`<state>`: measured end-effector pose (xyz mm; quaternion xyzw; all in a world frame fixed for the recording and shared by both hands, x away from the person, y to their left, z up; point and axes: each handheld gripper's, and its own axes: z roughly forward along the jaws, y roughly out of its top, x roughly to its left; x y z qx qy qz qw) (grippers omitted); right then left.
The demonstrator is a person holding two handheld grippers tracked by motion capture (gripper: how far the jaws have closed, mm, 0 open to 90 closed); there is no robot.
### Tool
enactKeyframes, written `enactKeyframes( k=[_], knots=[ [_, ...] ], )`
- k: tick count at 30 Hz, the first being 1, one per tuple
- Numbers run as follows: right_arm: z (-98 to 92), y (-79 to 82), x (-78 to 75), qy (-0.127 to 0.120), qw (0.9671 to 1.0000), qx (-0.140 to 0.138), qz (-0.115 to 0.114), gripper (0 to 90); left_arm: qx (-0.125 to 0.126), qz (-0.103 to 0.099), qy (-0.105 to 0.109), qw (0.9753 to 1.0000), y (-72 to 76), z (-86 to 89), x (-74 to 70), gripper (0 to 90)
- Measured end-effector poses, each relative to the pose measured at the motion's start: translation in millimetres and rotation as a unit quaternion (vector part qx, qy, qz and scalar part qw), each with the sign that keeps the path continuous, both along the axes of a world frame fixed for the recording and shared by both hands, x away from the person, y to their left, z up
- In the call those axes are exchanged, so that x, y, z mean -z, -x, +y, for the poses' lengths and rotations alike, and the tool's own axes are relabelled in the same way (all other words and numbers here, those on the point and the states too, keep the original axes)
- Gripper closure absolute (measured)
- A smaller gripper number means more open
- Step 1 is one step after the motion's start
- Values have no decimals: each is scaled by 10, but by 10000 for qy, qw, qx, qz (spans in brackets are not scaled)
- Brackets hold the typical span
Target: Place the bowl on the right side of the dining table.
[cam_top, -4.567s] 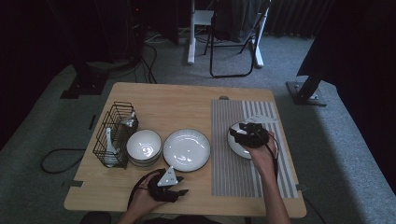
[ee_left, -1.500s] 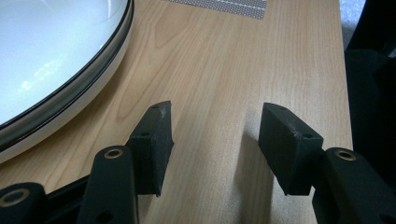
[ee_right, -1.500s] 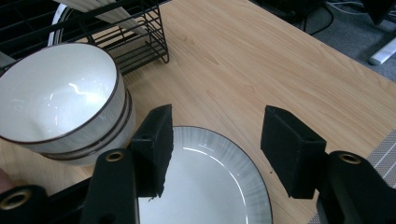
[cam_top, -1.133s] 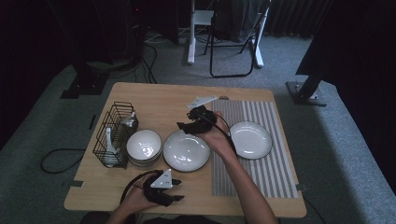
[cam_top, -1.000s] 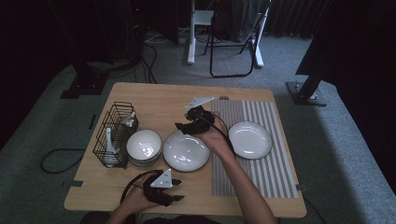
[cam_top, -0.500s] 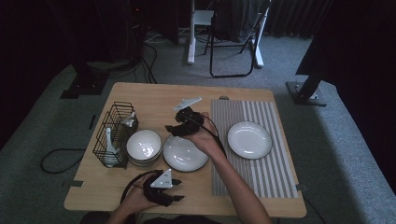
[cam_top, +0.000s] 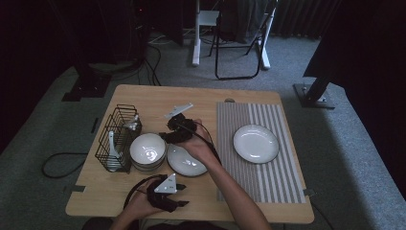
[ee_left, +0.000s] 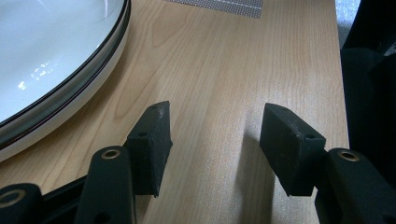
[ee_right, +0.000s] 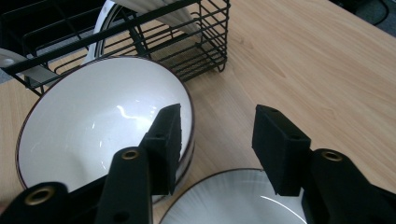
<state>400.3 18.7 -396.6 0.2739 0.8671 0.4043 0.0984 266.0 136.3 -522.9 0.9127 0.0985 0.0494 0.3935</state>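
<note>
A wooden table with a pale grain stands on grey carpet in a dim room; the far side falls into near darkness. Beyond the table's far edge, a black metal chair frame and a white post rise from the carpet. Black cables trail across the floor at far left, beside a dark stand foot. Another dark stand base sits off the far right corner. Dark curtains hang behind.
</note>
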Motion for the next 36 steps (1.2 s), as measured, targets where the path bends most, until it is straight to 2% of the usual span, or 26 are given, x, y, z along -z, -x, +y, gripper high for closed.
enactKeyframes(
  k=[10, 23, 36],
  knots=[
    [159, -2, 131, 52, 9998, -99, 151, 639, -6, -2, 5, 10000, 3, -2, 1, 440],
    [255, -42, 256, 77, 9991, -126, 396, 682, 3, -16, -24, 10000, 2, 0, -2, 437],
    [355, -47, 351, 260, 9982, -170, 514, 712, 2, -21, -19, 10000, 3, -1, -1, 436]
  ],
)
